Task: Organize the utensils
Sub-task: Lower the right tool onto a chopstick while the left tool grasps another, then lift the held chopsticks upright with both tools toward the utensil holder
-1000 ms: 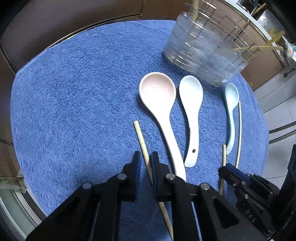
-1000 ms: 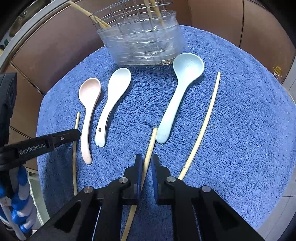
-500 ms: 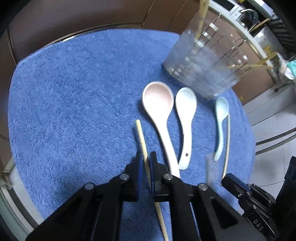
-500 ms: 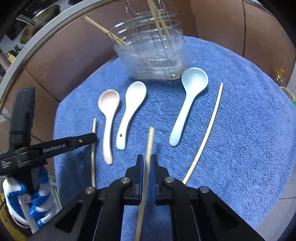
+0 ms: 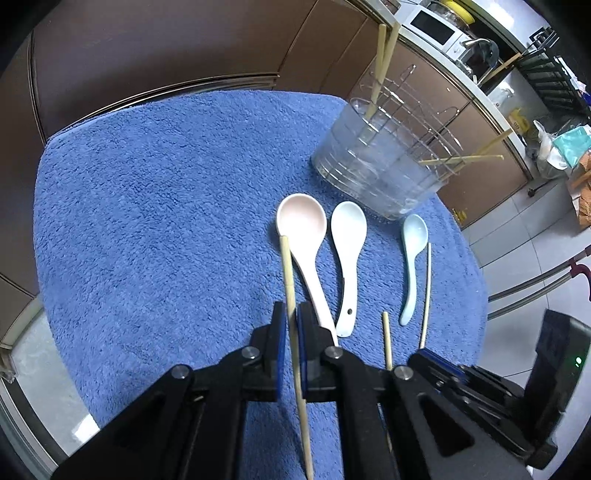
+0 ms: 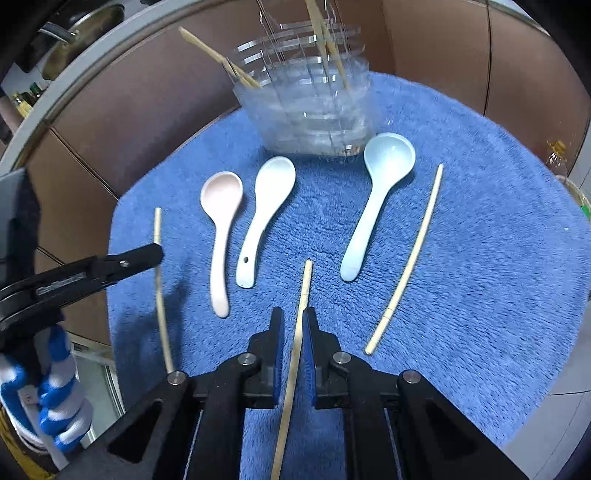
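My left gripper (image 5: 290,320) is shut on a wooden chopstick (image 5: 287,273) and holds it above the blue towel (image 5: 155,221). My right gripper (image 6: 294,325) is shut on another chopstick (image 6: 303,291), also lifted. On the towel lie a pink spoon (image 5: 303,236), a white spoon (image 5: 347,251), a light blue spoon (image 5: 412,258) and one more chopstick (image 6: 410,266). A clear utensil holder (image 5: 384,166) with a wire rack stands behind the spoons and holds several chopsticks. The left gripper (image 6: 147,254) also shows in the right wrist view.
Brown cabinet fronts (image 5: 147,48) rise behind the towel. A counter with a microwave (image 5: 432,22) is at the far right. Tiled floor (image 5: 517,258) lies past the towel's right edge.
Both grippers have risen from the towel, each with its chopstick clamped. The spoons and holder look smaller and farther away.
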Demonstrator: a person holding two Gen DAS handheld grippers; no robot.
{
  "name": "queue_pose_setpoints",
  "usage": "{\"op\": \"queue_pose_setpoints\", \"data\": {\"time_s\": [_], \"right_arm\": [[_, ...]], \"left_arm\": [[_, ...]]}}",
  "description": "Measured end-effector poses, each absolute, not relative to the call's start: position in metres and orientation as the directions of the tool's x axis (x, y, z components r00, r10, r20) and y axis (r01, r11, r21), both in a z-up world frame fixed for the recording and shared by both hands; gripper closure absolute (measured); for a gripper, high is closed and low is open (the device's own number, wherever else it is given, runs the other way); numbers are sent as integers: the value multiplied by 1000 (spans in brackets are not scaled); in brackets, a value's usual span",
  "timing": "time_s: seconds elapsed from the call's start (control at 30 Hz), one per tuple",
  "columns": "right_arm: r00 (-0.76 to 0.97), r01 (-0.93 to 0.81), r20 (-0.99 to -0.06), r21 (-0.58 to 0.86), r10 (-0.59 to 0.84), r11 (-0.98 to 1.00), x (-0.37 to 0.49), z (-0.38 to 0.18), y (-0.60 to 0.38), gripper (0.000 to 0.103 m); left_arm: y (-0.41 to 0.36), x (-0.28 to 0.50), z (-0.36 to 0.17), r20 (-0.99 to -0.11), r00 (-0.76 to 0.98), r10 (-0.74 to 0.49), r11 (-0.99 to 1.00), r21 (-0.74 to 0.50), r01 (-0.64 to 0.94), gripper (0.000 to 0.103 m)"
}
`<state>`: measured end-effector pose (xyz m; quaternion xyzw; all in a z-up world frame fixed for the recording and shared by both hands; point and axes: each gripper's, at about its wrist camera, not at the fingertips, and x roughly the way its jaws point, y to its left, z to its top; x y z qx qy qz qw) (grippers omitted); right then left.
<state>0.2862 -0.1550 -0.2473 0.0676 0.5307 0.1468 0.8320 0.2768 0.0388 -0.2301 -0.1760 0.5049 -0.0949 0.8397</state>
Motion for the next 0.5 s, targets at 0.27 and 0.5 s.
{"op": "queue_pose_setpoints", "data": {"time_s": [0.27,0.5], "right_arm": [[353,-180,-905,185,239,966,311,-263,-137,93],[345,-194,-916,145,206,970,315,-271,-120,95]], "left_arm": [[46,279,-235,-809,468,-356,911,-411,-17,98],[52,275,-230,-799,483,-358,910,-415,-11,98]]}}
